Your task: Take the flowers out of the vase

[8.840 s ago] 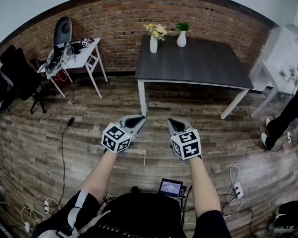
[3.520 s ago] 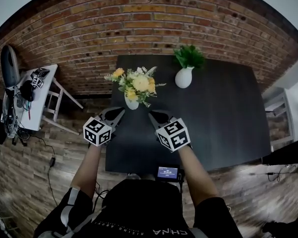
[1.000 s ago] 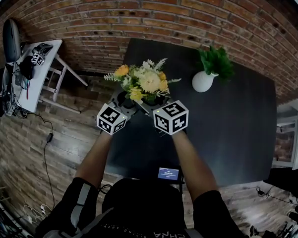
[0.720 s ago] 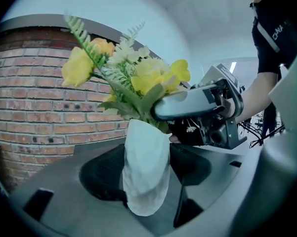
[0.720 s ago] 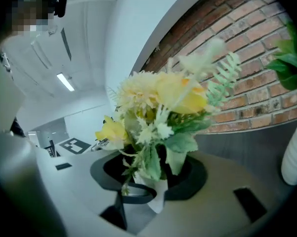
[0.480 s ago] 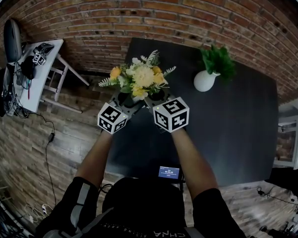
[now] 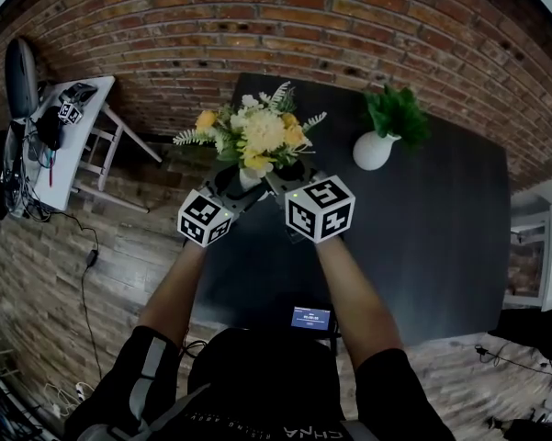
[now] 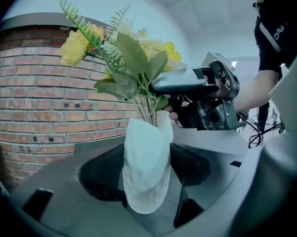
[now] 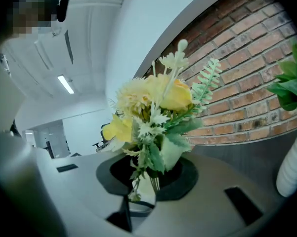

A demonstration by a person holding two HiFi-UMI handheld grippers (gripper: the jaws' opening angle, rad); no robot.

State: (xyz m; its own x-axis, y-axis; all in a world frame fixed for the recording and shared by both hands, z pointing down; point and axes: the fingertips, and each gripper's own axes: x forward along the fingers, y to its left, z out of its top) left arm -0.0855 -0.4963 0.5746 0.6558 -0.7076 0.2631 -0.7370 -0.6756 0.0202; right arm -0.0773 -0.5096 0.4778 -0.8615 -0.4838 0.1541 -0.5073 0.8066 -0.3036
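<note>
At the table's (image 7: 422, 237) left edge, the left gripper (image 7: 225, 191) clamps the vase (image 8: 146, 167). The right gripper (image 9: 148, 181), jaws just closing, pinches the flowers (image 7: 253, 136) by their stems above the rim. Best, I'd say, to pull straight up along the neck, with the vase pinned so it neither tips nor rides up.

My right claw (image 7: 283, 176) has just closed its jaws on the stems of the flowers (image 7: 254, 136) and risen; the bunch now stands higher in the vase (image 8: 147, 167) than a second ago.
</note>
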